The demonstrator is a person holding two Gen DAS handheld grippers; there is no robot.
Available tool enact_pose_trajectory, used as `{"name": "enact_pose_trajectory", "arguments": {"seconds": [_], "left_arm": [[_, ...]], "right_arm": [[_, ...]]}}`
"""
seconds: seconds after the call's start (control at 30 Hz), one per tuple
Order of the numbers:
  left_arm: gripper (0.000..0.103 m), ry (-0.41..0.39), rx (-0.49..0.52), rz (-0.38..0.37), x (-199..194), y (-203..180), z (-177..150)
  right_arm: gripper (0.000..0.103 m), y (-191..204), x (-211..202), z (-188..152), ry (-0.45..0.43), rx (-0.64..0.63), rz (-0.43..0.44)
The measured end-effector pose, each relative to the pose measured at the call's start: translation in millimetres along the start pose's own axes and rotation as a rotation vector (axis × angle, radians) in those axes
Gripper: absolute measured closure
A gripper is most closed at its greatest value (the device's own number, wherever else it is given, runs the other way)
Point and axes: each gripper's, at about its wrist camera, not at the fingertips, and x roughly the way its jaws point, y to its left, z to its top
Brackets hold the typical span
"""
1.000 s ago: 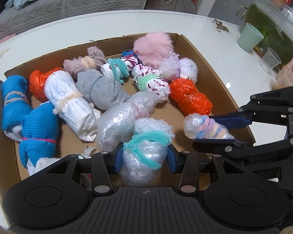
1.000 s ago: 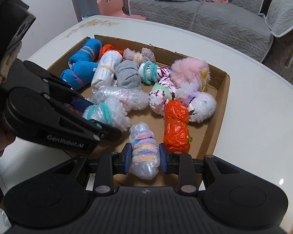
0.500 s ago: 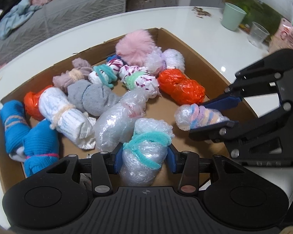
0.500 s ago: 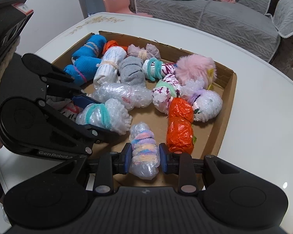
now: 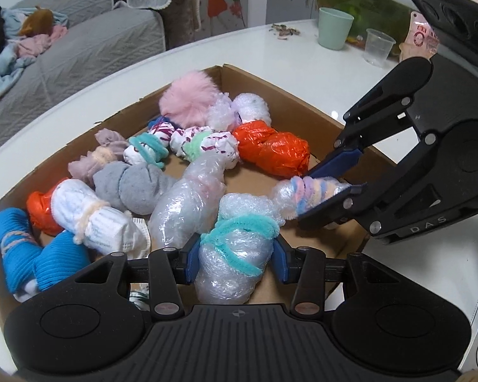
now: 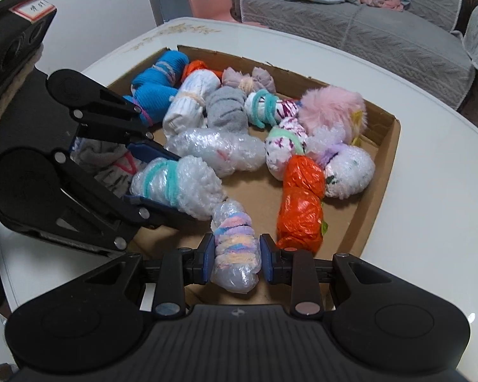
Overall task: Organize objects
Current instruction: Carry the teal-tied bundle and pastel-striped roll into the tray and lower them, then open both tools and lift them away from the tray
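Holding two wrapped bundles near the box's (image 5: pixel 271 82) front edge: left gripper (image 5: pixel 234 256) clamps the teal-tied bundle (image 5: pixel 235 251), right gripper (image 6: pixel 235 256) the pastel-tied bundle (image 6: pixel 235 251). Their tips almost touch; slick wrapping could slip, or they could collide.

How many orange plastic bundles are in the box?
2: one large orange bundle near the box's right wall, one small orange bundle behind the white roll. Others may be hidden.

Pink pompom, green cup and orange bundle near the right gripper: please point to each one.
pink pompom (image 5: pixel 188 95), left wrist view, fluffy middle.
green cup (image 5: pixel 334 28), left wrist view, side wall.
orange bundle (image 6: pixel 301 200), right wrist view, middle of the wrap.
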Motion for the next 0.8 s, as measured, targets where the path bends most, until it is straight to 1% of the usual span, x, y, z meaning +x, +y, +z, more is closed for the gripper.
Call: {"name": "enact_pose_trajectory", "arguments": {"seconds": [0.13, 0.17, 0.23, 0.3, 0.4, 0.47, 0.53, 0.6, 0.67, 0.73, 0.8], "left_arm": [[0.045, 0.0, -0.005, 0.0, 0.9, -0.2, 0.1], [0.036, 0.007, -0.01, -0.001, 1.5, -0.2, 0.3], [0.03, 0.006, 0.003, 0.009, 0.0, -2.8, 0.3], [0.03, 0.007, 0.002, 0.011, -1.9, -4.2, 1.0], [0.024, -0.011, 0.008, 0.034, -7.5, -7.1, 2.1], [0.021, -0.014, -0.003, 0.035, -11.3, -6.5, 2.4], [0.018, -0.016, -0.014, 0.056, -16.4, -6.7, 2.8], [0.016, -0.025, -0.036, 0.059, -23.8, -5.7, 3.7], [0.015, -0.037, -0.073, 0.083, -32.2, -3.1, 4.7], [0.014, -0.049, -0.108, 0.09, -40.5, -0.1, 5.8], [0.013, -0.055, -0.106, 0.095, -47.0, 1.6, 6.1]], "right_arm": [[0.073, 0.1, 2.8, 0.7, 0.001, 0.0, -0.003], [0.073, 0.8, 2.5, 0.8, -0.004, -0.004, -0.005], [0.069, 1.3, 1.3, 1.0, -0.006, -0.004, -0.006], [0.068, 2.3, 1.5, 0.9, -0.004, -0.006, -0.009], [0.068, 3.7, 2.2, -0.4, 0.005, -0.008, -0.013], [0.066, 4.6, -0.1, -0.9, -0.002, -0.008, -0.013], [0.06, 3.8, -2.8, -1.2, -0.006, -0.001, -0.014], [0.056, 3.4, -6.4, -1.4, -0.009, 0.004, -0.022], [0.055, 5.0, -10.4, -1.2, -0.009, 0.004, -0.026], [0.05, 9.1, -14.5, 0.7, -0.015, 0.002, -0.04], [0.05, 14.9, -18.3, 3.5, -0.028, -0.006, -0.048]]}}
